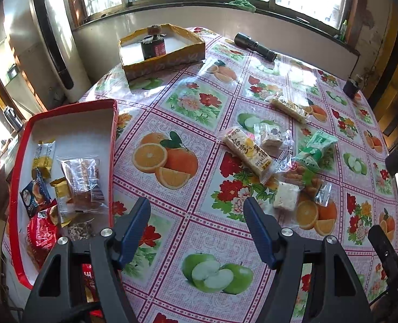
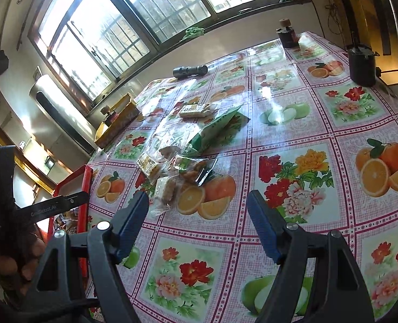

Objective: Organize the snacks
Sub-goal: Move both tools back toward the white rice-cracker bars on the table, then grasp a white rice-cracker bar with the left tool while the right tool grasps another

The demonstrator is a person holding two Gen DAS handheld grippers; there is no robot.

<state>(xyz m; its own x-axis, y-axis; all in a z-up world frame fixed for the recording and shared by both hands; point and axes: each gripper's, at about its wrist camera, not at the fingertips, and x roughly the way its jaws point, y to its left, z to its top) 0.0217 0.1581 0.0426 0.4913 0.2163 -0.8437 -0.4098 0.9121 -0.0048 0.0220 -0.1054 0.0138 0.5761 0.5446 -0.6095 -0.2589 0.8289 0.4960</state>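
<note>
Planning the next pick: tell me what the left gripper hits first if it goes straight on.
Probably nothing but the bare tablecloth. The left gripper is open and empty, aimed down between the red tray and the snack pile, neither in its line. Depth is hard to judge in this fisheye view.

Right gripper [image 2: 197, 210]: jaws stand apart, nothing between them, over the tablecloth [image 2: 293, 134].
Snack pile [image 2: 182, 161]: clear-wrapped pieces heaped mid-table, just ahead of the left finger.
Green packet [image 2: 215, 132]: on the far side of the pile, touching it.
Red tray [image 2: 84, 188]: at the left edge of the tabletop.
Yellow box [image 2: 118, 123]: near the far left edge.
Flashlight [image 2: 190, 70]: lying by the far edge.
Dark pot [image 2: 362, 66]: far right corner.
Left gripper [image 2: 64, 203]: partly seen over the red tray.
</note>
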